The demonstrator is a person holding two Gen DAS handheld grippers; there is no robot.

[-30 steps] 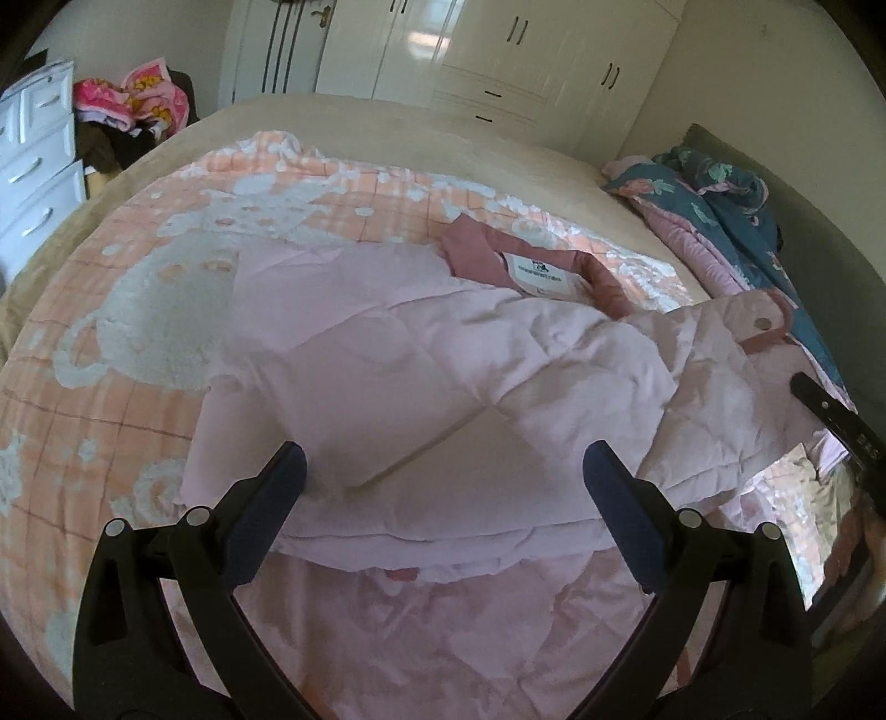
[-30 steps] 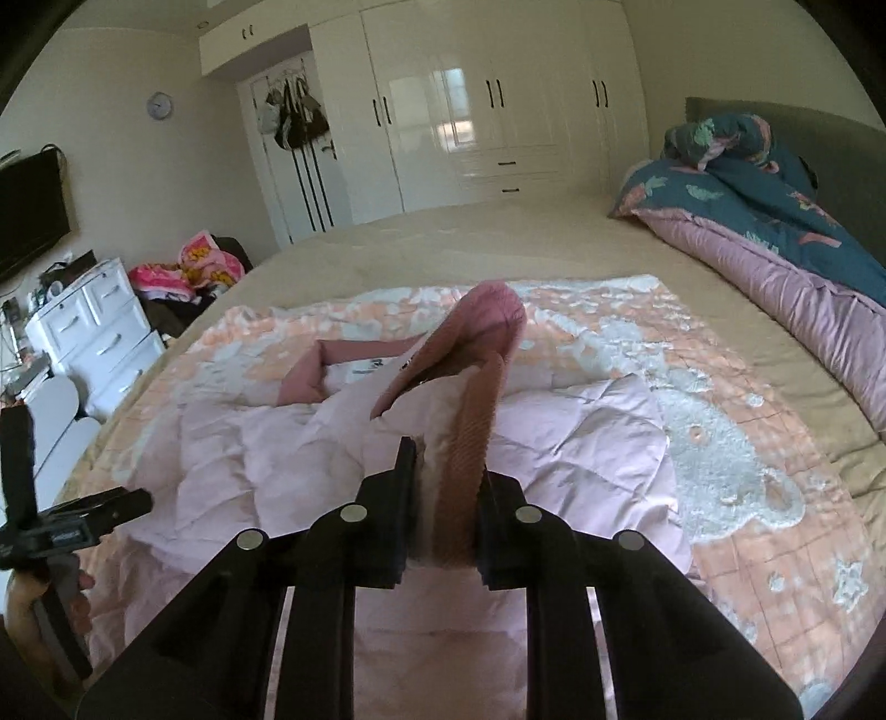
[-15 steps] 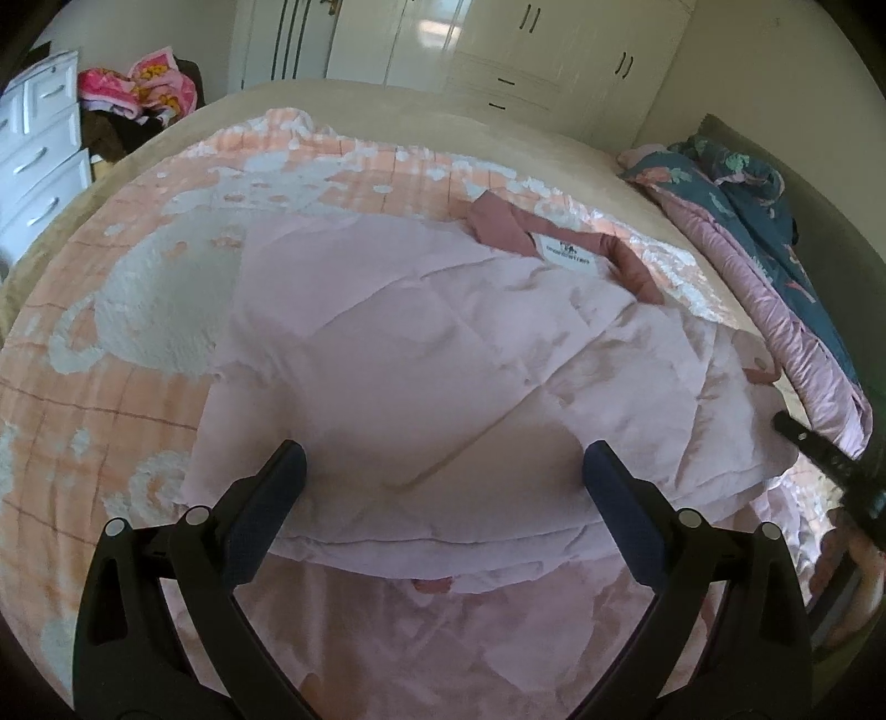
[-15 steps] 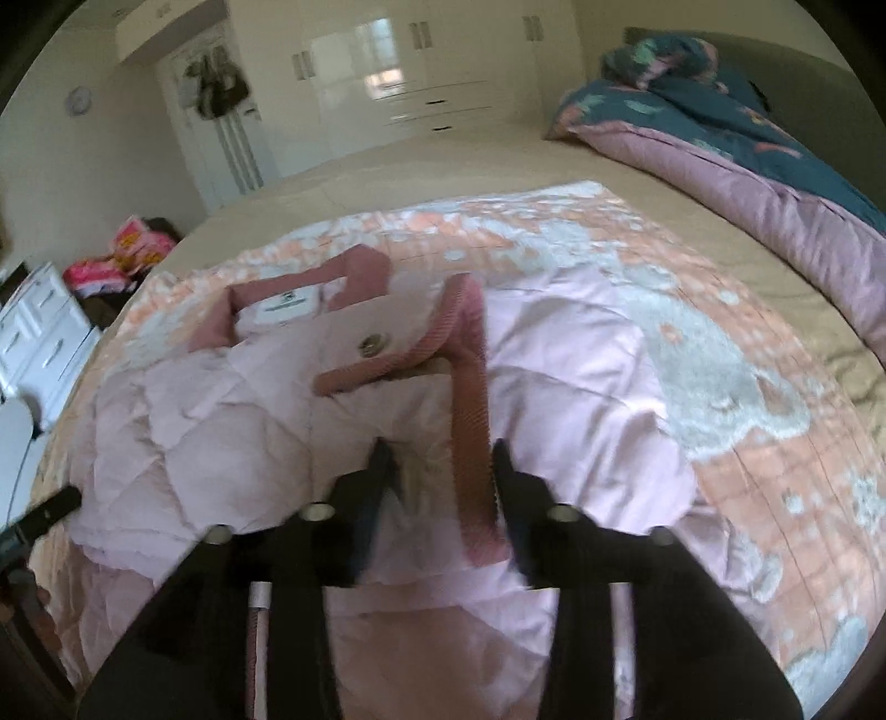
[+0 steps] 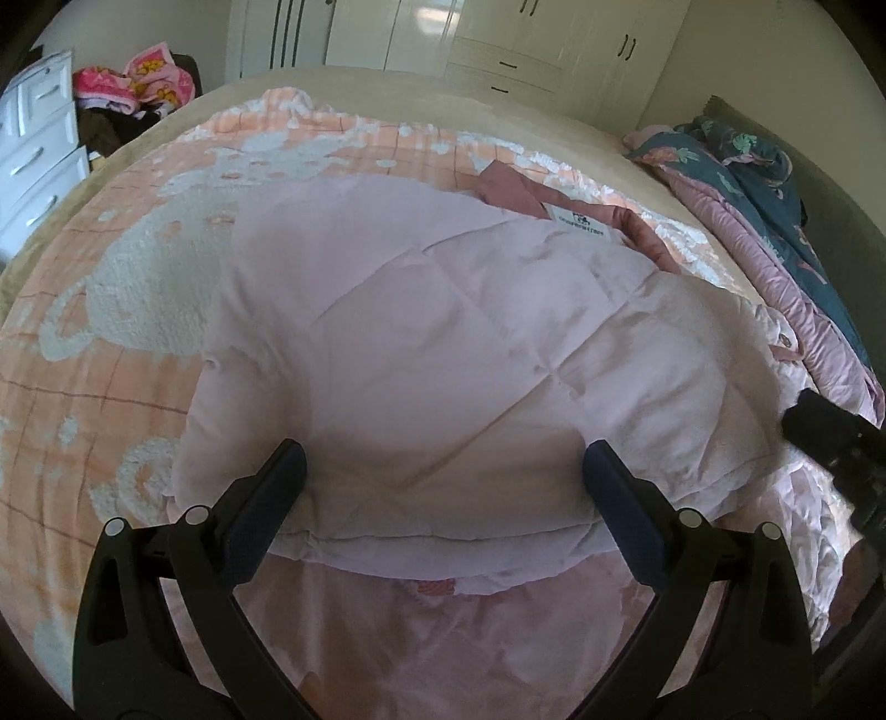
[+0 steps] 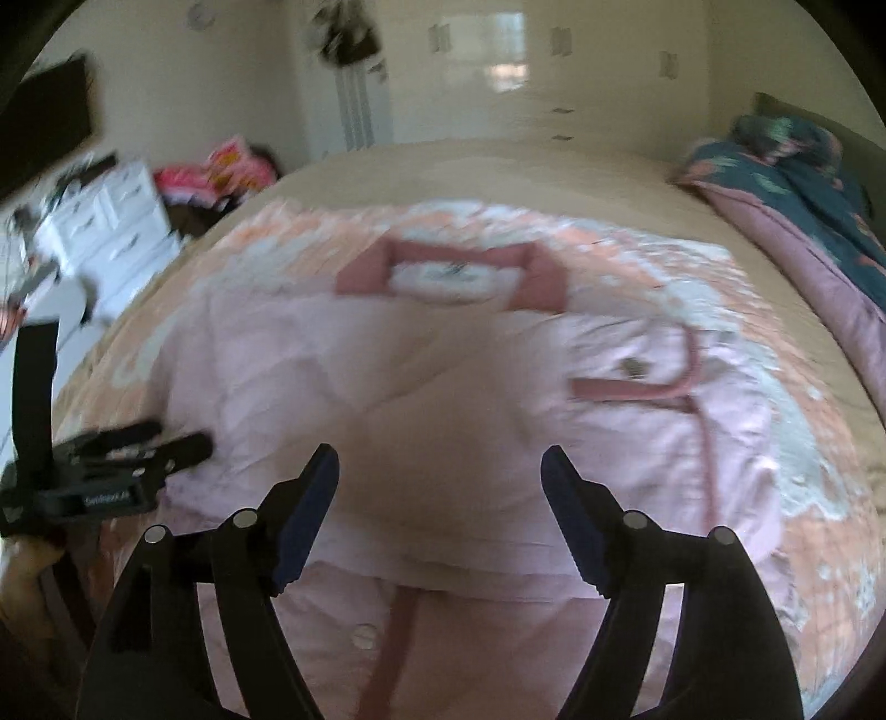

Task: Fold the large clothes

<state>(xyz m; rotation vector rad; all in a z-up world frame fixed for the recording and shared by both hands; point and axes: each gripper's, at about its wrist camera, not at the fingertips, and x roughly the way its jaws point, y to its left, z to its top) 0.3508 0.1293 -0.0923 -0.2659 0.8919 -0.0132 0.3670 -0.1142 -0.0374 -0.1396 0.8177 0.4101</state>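
Note:
A pale pink quilted coat [image 5: 443, 343] lies spread on the bed, sleeves folded over its body, dusty-rose collar [image 5: 554, 205] with a white label at the far end. In the right wrist view the coat [image 6: 421, 399] shows its collar [image 6: 454, 271] and a rose-trimmed cuff [image 6: 659, 382] lying flat at the right. My left gripper [image 5: 443, 471] is open and empty above the coat's near hem. My right gripper [image 6: 440, 471] is open and empty above the coat; this view is blurred. The left gripper also shows at the left edge of the right wrist view [image 6: 111, 459].
The coat rests on an orange and white blanket [image 5: 127, 288] over a large bed. A teal and pink duvet [image 5: 775, 199] is bunched at the right. White drawers [image 5: 39, 149] and a pile of clothes [image 5: 138, 88] stand at the left. Wardrobes [image 5: 470, 39] line the far wall.
My right gripper has let go of the rose-trimmed cuff, which now lies flat on the coat, and has opened and drawn back. The left gripper stays open and has barely moved.

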